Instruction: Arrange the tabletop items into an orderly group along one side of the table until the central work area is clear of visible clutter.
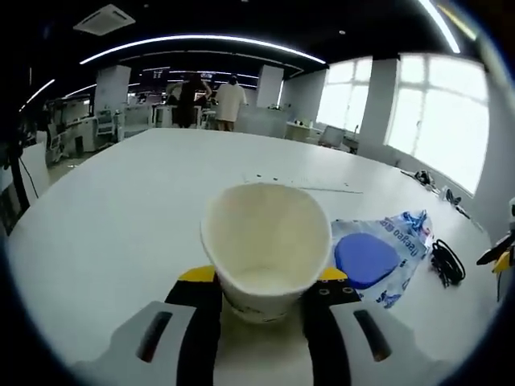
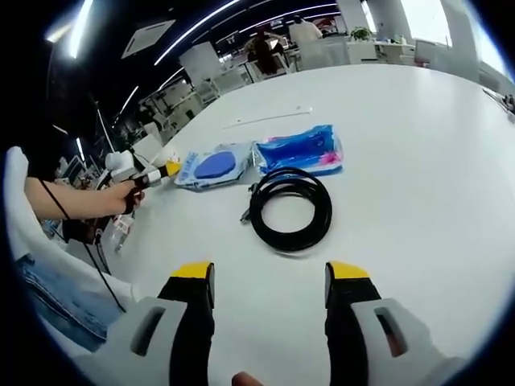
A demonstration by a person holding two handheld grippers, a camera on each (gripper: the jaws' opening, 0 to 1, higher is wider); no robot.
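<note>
Left gripper (image 1: 261,291): jaws snug on both sides of white paper cup (image 1: 265,245), cup's bottom hidden between them. Just right of cup: blue-and-white packet (image 1: 380,259), print too small to read. Right gripper (image 2: 270,283): jaws wide apart, holding nothing. Past them on white table (image 2: 418,145): coiled black cable (image 2: 290,208), then blue pouch (image 2: 302,149).

You're in a large open-plan office or lab floor. Long curved light strips (image 1: 201,42) run across a dark ceiling with a square air vent (image 1: 105,18) set in it. Tall windows (image 1: 438,112) line one wall, and white pillars (image 1: 112,87) stand among desks crowded with equipment (image 1: 76,133). Two people (image 1: 211,100) stand far beyond your broad white worktop (image 1: 121,209).
</note>
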